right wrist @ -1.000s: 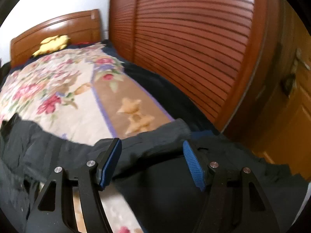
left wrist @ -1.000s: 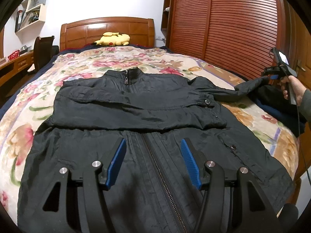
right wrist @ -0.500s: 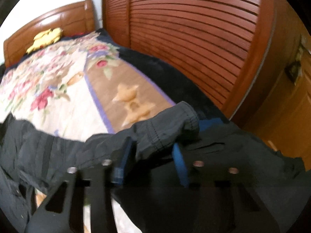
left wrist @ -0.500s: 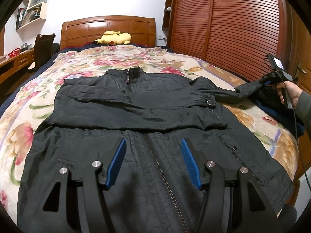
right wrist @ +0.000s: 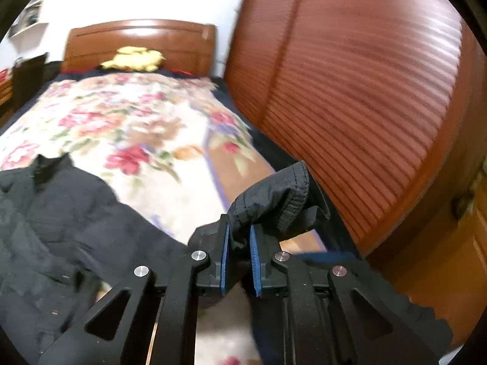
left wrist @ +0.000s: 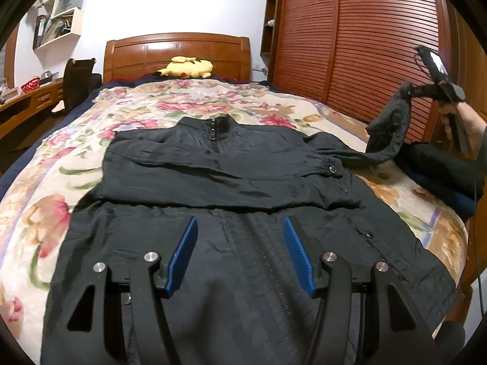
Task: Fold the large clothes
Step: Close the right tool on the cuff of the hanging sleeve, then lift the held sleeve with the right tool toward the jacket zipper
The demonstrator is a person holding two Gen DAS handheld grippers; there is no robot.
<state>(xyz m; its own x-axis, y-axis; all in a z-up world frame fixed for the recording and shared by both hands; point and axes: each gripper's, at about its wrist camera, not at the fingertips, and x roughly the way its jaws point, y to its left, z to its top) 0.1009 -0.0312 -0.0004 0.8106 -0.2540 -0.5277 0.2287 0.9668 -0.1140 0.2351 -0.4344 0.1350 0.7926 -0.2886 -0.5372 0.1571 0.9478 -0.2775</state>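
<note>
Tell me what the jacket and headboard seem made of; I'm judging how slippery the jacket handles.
Jacket: likely thin nylon or polyester shell, faint sheen, fine crinkles, metal snaps and zip. Headboard: wood or wood veneer by its look, glossy reddish-brown with panelled sections.

A black jacket [left wrist: 231,188] is spread zipper-up on a floral bedspread [left wrist: 188,103], with one sleeve folded across its chest. The left gripper [left wrist: 240,252] is held above the jacket's lower front, its blue pads apart with nothing between them. At the right edge, the other sleeve's cuff [left wrist: 401,97] is seen lifted off the bed, pinched by the right gripper [left wrist: 411,89] in a person's hand [left wrist: 456,118]. A yellow plush toy [left wrist: 185,67] lies by the wooden headboard [left wrist: 176,53].
</note>
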